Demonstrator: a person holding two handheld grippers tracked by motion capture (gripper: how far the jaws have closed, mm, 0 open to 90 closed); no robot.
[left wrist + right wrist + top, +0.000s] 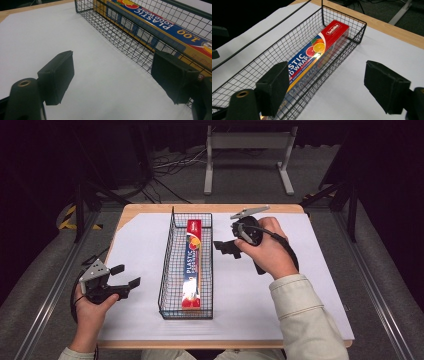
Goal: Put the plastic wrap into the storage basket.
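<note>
A black wire basket [167,265] stands lengthwise in the middle of the table. Inside it lies a long red, blue and yellow box of plastic food wrap [193,262], flat along the right wall. My left gripper [127,275] is open, low over the sheet just left of the basket, with nothing between its jaws. My right gripper [225,249] is open too, hovering beside the basket's right wall near the far half. The left gripper view shows the basket's wall [120,40] and the box [160,26] past its right pad [172,75]. The right gripper view looks down on the box [319,48] in the basket [358,31].
A white sheet [310,270] covers most of the wooden table [150,208]. Bare sheet lies on both sides of the basket. Behind the table, a grey metal stand [247,142] and cables [170,165] sit on the floor.
</note>
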